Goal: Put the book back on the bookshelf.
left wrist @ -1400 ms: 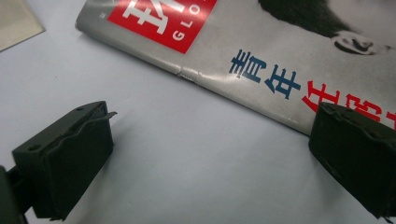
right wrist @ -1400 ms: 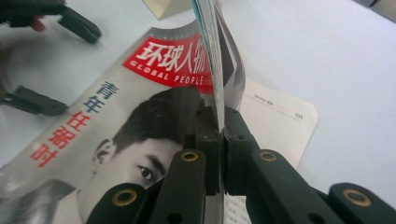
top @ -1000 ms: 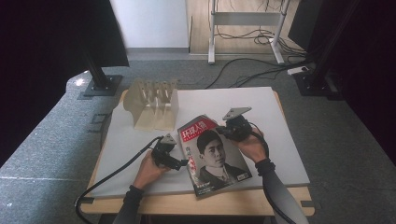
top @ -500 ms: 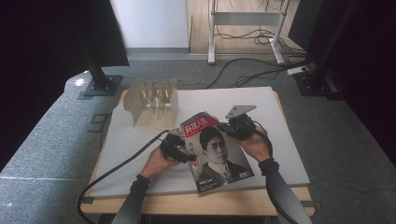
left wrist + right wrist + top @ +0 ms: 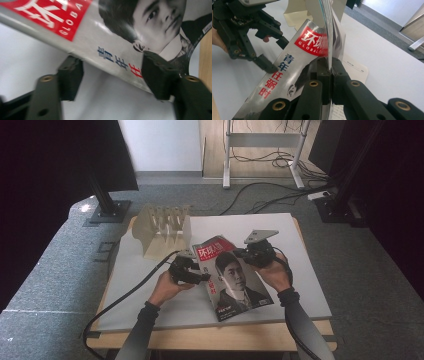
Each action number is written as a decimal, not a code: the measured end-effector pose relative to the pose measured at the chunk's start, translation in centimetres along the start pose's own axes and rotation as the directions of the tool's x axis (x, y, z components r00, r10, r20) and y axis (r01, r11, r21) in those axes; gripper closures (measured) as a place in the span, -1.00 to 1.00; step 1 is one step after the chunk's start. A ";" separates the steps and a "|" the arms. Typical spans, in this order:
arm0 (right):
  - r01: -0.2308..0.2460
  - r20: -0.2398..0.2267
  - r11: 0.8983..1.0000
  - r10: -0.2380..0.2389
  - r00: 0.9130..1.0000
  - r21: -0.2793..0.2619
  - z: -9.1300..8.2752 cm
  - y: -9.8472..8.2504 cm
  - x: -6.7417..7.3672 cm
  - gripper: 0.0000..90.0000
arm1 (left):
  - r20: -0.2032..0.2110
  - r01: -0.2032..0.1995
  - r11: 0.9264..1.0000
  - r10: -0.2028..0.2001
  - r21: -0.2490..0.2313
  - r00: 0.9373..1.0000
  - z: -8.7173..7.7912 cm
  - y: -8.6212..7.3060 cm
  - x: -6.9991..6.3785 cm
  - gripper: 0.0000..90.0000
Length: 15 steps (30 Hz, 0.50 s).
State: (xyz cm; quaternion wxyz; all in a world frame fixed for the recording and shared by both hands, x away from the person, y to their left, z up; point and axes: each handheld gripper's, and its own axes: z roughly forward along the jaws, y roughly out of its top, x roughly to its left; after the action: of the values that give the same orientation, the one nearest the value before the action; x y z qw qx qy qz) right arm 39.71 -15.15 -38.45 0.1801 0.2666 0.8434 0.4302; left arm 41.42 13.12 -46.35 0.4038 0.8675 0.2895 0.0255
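the magazine [image 5: 231, 279] lies on the white table [image 5: 310, 285], near the middle, its long axis running from far-left to near-right, with the wooden rack [image 5: 161, 229] beyond it. the right gripper [image 5: 252, 254] is clamped on the cover's far right edge, jaws pressed together on the lifted page in the right gripper view. the left gripper [image 5: 200, 276] sits at the left long edge, the spine side; its jaws have just been closing, and in the left gripper view they straddle that raised edge, not clearly pinching it yet. the left gripper is the one that needs to finish its grip, straight across the spine.
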 end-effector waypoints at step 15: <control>0.009 0.001 0.999 -0.009 1.000 -0.037 -1.0 0.6 -0.3 0.91 | -0.033 0.030 0.999 -0.030 0.025 0.999 -1.4 1.7 -0.3 0.45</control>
State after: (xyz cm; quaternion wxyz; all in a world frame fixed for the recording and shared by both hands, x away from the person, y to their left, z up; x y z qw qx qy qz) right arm 39.61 -15.67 -37.32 0.1870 0.2597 0.8365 0.4448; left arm 41.58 13.01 -44.14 0.3883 0.8675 0.3094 0.0301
